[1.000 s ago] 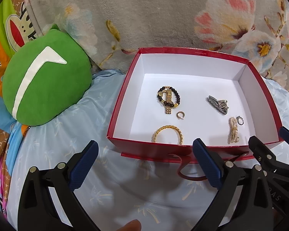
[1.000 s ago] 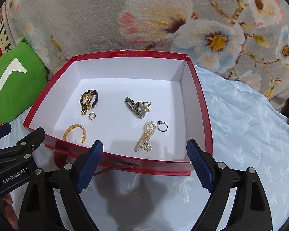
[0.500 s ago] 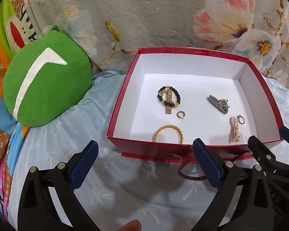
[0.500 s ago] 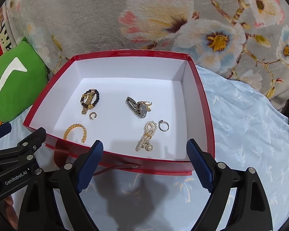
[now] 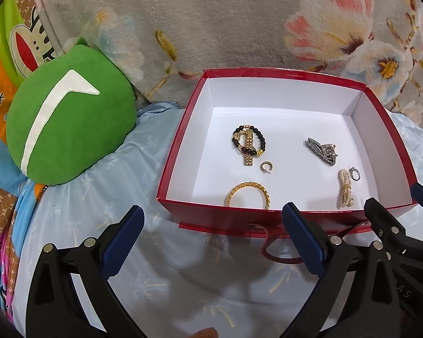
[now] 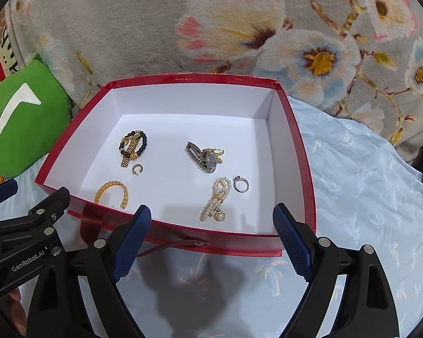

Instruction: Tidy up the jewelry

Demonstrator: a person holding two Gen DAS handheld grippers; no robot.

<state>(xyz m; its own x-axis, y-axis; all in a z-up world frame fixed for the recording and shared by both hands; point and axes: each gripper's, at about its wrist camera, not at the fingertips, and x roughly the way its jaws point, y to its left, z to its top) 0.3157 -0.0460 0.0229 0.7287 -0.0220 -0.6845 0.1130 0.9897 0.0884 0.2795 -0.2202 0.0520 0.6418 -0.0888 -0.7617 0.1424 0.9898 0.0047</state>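
Both the left tongs and right tongs hang spread apart and empty just short of the red box on the bed. Inside it, the pearl bracelet lies nearest the front wall; reaching it probably calls for clearing that wall first, then descending steeply.

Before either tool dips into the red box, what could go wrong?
1. The silver ring lies right beside the pearl bracelet; a wide-open right tool may catch both.
2. The gold watch band lies across the black bead bracelet, so lifting one may drag the other.
3. The red box sits on a soft blue sheet; pressing down may tilt it and slide the small hoop earring.
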